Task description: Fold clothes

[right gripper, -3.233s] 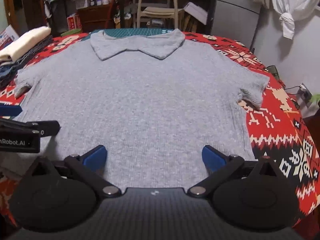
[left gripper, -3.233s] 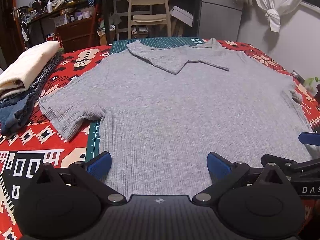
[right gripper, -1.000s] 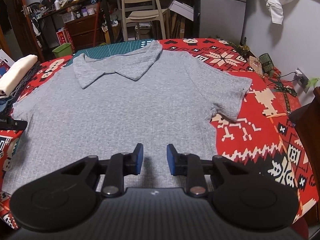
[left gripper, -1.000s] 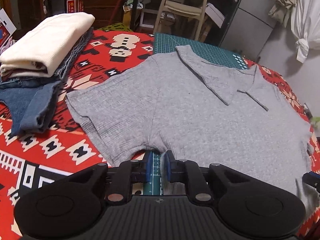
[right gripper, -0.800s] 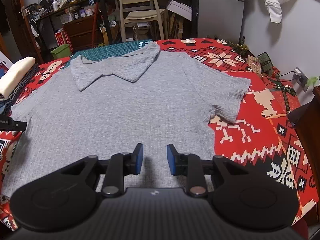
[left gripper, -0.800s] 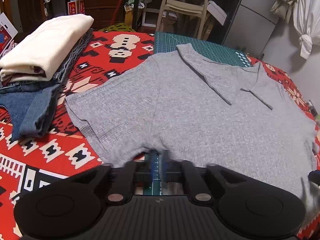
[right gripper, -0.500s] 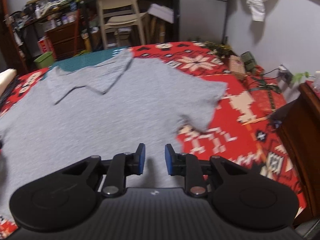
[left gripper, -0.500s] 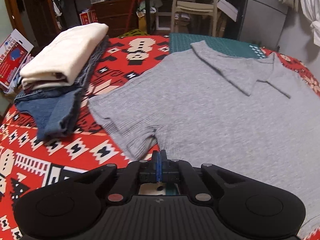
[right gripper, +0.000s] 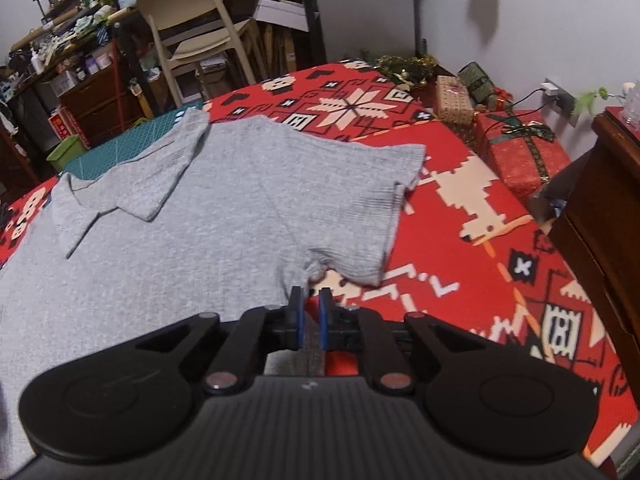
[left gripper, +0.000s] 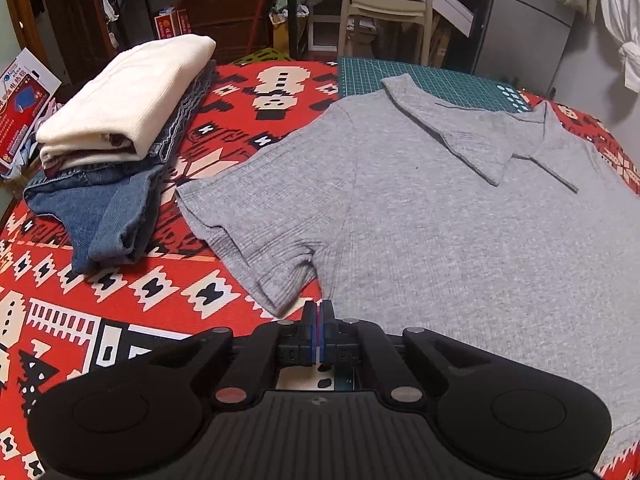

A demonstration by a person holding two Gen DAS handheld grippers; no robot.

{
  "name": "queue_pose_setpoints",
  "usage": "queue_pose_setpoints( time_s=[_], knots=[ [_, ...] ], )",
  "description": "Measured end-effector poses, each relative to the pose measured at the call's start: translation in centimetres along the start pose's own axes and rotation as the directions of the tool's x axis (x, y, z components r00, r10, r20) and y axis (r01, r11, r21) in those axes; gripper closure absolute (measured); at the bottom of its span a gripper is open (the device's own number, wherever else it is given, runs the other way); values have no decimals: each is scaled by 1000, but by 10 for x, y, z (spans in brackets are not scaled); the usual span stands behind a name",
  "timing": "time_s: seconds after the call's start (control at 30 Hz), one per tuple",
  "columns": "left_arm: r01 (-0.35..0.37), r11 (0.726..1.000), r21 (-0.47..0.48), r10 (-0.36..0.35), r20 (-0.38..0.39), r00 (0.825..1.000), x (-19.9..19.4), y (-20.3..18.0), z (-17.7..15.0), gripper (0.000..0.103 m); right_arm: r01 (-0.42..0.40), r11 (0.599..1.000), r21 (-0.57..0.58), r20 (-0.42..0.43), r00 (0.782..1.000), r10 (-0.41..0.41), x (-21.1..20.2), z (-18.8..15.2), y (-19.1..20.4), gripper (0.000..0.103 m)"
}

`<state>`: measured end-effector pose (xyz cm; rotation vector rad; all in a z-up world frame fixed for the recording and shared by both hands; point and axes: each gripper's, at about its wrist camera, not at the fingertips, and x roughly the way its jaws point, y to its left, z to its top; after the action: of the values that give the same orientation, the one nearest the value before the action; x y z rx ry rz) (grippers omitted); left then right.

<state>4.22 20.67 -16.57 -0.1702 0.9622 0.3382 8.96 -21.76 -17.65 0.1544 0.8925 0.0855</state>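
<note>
Grey ribbed knit fills most of what I see: a short-sleeved polo shirt (left gripper: 460, 216) lies spread flat, collar away from me, on the counter (left gripper: 120, 304) under its red patterned cloth. My left tongs (left gripper: 319, 320) sit at the shirt's side edge, just below the armpit of the nearer sleeve (left gripper: 256, 240); their blue pads are pressed together, and I cannot tell whether any fabric is pinched between them. My right tongs (right gripper: 310, 312) are at the opposite side edge, just below the other sleeve (right gripper: 360, 224), and their jaws are closing with a narrow gap left; grey fabric shows in that gap, but the pads do not look pressed on it. Beyond the shirt's collar (left gripper: 452, 128) a green cutting mat (left gripper: 420, 76) peeks out. Off the left sleeve stands a stack of folded clothes (left gripper: 116, 120), cream on top and denim beneath.
</note>
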Motion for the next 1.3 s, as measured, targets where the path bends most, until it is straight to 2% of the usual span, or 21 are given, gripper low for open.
queue_pose_setpoints(
  time_s=[0.23,0.37,0.47,0.6,0.7,0.93,1.3],
  knots=[
    [-6,1000,8,6,1,1000,0,-2,-1,102,13,999,-52,-4,1000,-13,6,-1,14,91],
    [-13,1000,13,13,8,1000,0,-1,-1,102,40,991,-126,12,999,-38,5,-3,23,102],
    [-32,999,15,32,14,999,3,2,-1,103,105,978,-182,37,994,-99,6,-5,23,103],
    [-25,1000,-3,25,12,1000,4,7,2,103,109,982,-152,32,994,-105,6,-1,8,103],
    [0,1000,-3,0,4,1000,3,6,1,103,83,987,-135,22,996,-81,3,0,3,102],
    [52,998,34,-52,-8,999,-10,3,-9,99,42,995,-86,15,999,-41,-15,-5,-10,93],
    [199,980,11,-199,-54,979,-47,18,-42,98,-6,994,-108,-29,1000,3,-79,-52,-23,91]
  ],
)
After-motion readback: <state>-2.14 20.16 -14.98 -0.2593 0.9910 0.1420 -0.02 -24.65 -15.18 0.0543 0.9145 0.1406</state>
